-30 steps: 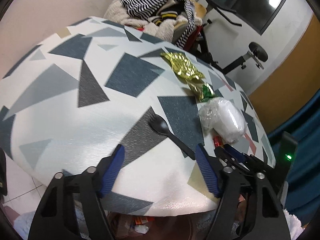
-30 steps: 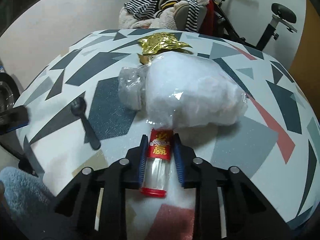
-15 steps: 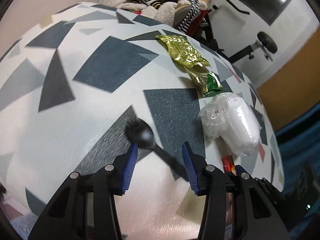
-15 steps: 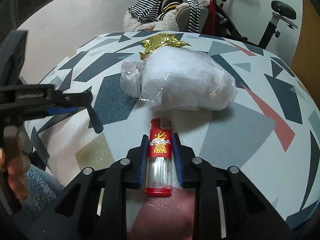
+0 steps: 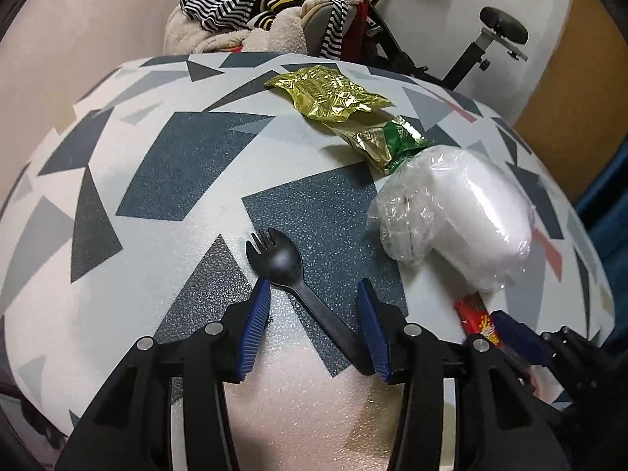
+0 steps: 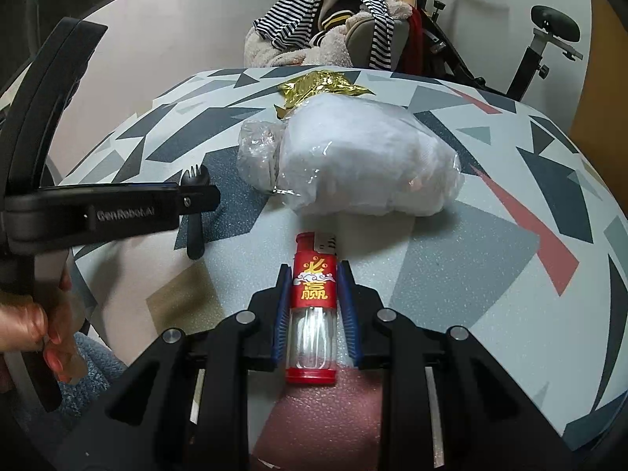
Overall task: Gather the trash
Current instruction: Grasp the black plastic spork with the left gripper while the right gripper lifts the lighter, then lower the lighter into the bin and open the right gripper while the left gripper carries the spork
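Observation:
A black plastic spork (image 5: 298, 286) lies on the patterned table (image 5: 165, 180). My left gripper (image 5: 314, 294) is open, its blue pads on either side of the spork's handle; the right pad touches the handle's end. The left gripper also shows in the right wrist view (image 6: 196, 200), over the spork (image 6: 195, 212). My right gripper (image 6: 314, 274) is shut on a red and clear lighter (image 6: 314, 302), seen also in the left wrist view (image 5: 477, 320). A clear bag of white stuff (image 5: 459, 219) (image 6: 365, 165) lies just beyond the lighter. A gold wrapper (image 5: 333, 94) (image 6: 318, 84) and a gold-green wrapper (image 5: 384, 141) lie farther back.
A chair piled with striped and fleecy clothes (image 5: 271, 8) (image 6: 333, 27) stands behind the table. An exercise bike (image 5: 482, 39) (image 6: 541, 35) is at the back right. A person's hand (image 6: 35, 325) holds the left gripper at the table's left edge.
My left gripper has moved forward over the table and narrowed, and now straddles the spork's handle. My right gripper has drawn the lighter back from under the bag.

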